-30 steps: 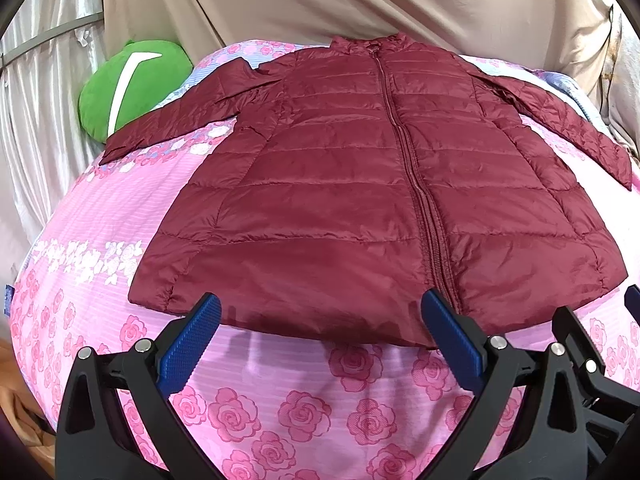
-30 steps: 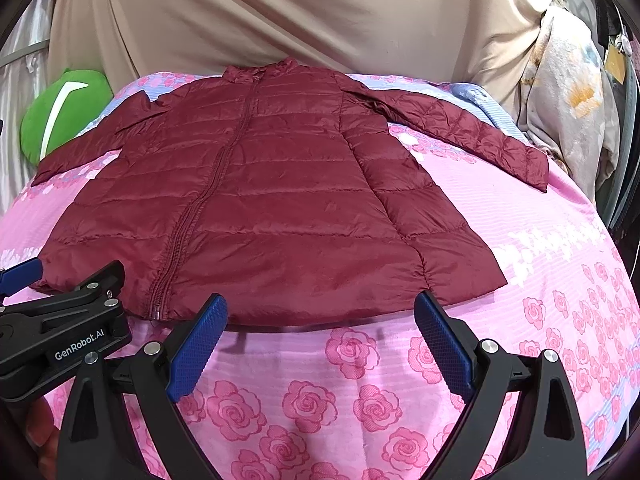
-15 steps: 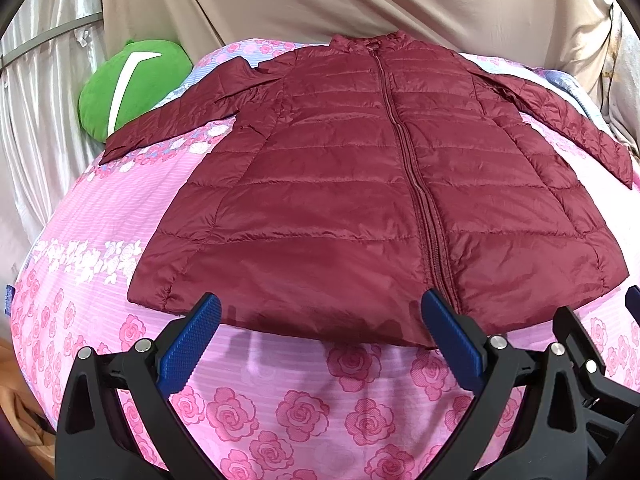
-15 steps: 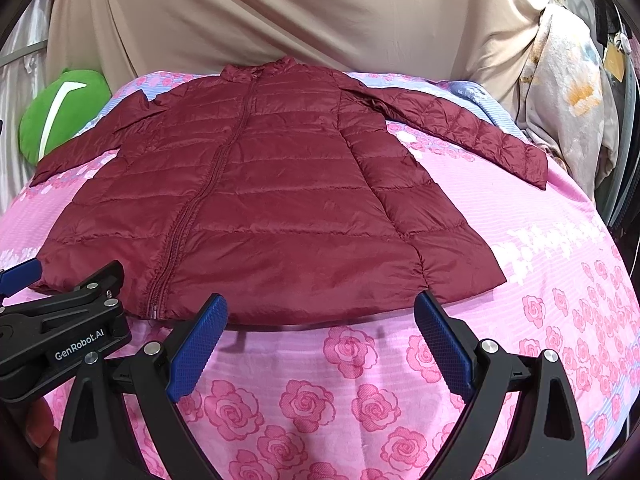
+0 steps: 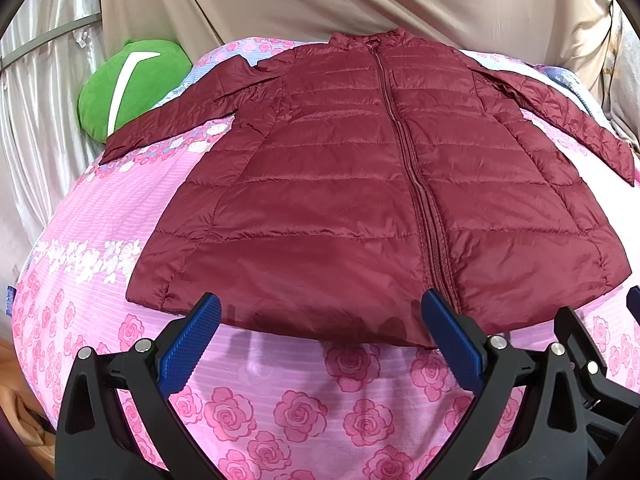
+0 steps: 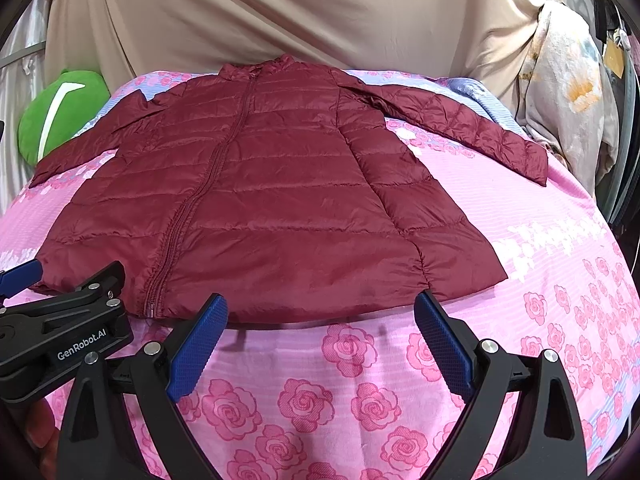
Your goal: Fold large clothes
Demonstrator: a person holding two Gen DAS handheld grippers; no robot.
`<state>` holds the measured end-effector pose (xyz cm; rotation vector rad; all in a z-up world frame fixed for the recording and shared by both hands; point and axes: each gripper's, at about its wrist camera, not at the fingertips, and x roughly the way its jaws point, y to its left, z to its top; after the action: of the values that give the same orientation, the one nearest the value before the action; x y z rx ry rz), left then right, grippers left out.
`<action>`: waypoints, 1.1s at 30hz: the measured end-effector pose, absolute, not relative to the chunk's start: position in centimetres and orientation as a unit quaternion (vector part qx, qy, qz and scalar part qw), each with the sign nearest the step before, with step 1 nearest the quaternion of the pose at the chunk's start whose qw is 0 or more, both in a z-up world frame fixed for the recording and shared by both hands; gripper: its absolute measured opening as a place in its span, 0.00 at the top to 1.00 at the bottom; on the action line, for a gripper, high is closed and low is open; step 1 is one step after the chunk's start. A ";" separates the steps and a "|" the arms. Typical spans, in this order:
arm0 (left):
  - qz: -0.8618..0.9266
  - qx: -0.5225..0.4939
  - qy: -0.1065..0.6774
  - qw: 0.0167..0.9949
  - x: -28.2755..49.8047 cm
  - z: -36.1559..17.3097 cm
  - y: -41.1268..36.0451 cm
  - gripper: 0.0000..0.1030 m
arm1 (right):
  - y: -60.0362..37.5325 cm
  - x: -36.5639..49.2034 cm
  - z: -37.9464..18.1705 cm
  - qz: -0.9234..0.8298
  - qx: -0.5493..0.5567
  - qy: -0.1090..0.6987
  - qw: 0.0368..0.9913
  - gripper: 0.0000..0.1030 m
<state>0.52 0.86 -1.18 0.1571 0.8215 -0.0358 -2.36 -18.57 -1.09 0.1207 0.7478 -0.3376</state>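
two grippers sit side by side at the near edge of the bed, both spread wide with nothing between the blue pads. the left gripper (image 5: pixel 320 336) hangs just short of the hem of the jacket (image 5: pixel 360 184), its right pad lined up close to the bottom of the zipper (image 5: pixel 416 184), though it's hard to say whether either pad actually touches the fabric. the right gripper (image 6: pixel 320 328) is in the same pose just in front of the hem on the other half of the coat, and the left one's black body with the genrobot.ai lettering pokes into its view at the lower left. the jacket is a dark red quilted puffer, zipped shut, lying flat and face up with the collar at the far side and both sleeves stretched out to the sides. it rests on a pink bedspread (image 6: pixel 360 400) printed with roses. off by the left sleeve cuff sits a green plush pillow (image 5: pixel 132 84) with a white stripe. behind everything hangs a beige sheet (image 6: pixel 280 12), and a floral cloth (image 6: pixel 568 92) is draped at the far right.
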 end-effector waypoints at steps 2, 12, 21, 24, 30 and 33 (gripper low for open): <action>-0.019 0.073 0.400 0.913 0.6 -1.1 0.9 0.05 | -18.6 -2.3 -1.1 -0.163 0.059 0.363 0.915 0.10; -0.031 0.039 0.415 0.909 0.9 -1.4 0.6 0.05 | -18.8 -2.2 -1.4 -0.162 0.061 0.366 0.914 0.10; -0.025 0.058 0.413 0.909 1.3 -1.5 -0.1 0.05 | -19.2 -1.8 -1.7 -0.163 0.066 0.372 0.912 0.10; -0.027 0.063 0.413 0.908 1.5 -1.5 -0.4 0.05 | -19.4 -1.6 -1.7 -0.161 0.066 0.373 0.911 0.10; -0.054 0.058 0.402 0.912 2.8 -0.5 -0.5 0.05 | -23.3 -0.8 -1.1 -0.143 0.095 0.372 0.912 0.10; -0.048 0.060 0.389 0.918 4.6 0.6 0.5 0.05 | -28.6 -0.2 -0.1 -0.165 0.123 0.363 0.909 0.10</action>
<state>4.62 0.47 0.60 0.1230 0.8009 -0.0991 -0.20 -28.56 -0.14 0.2541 0.7487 -0.3413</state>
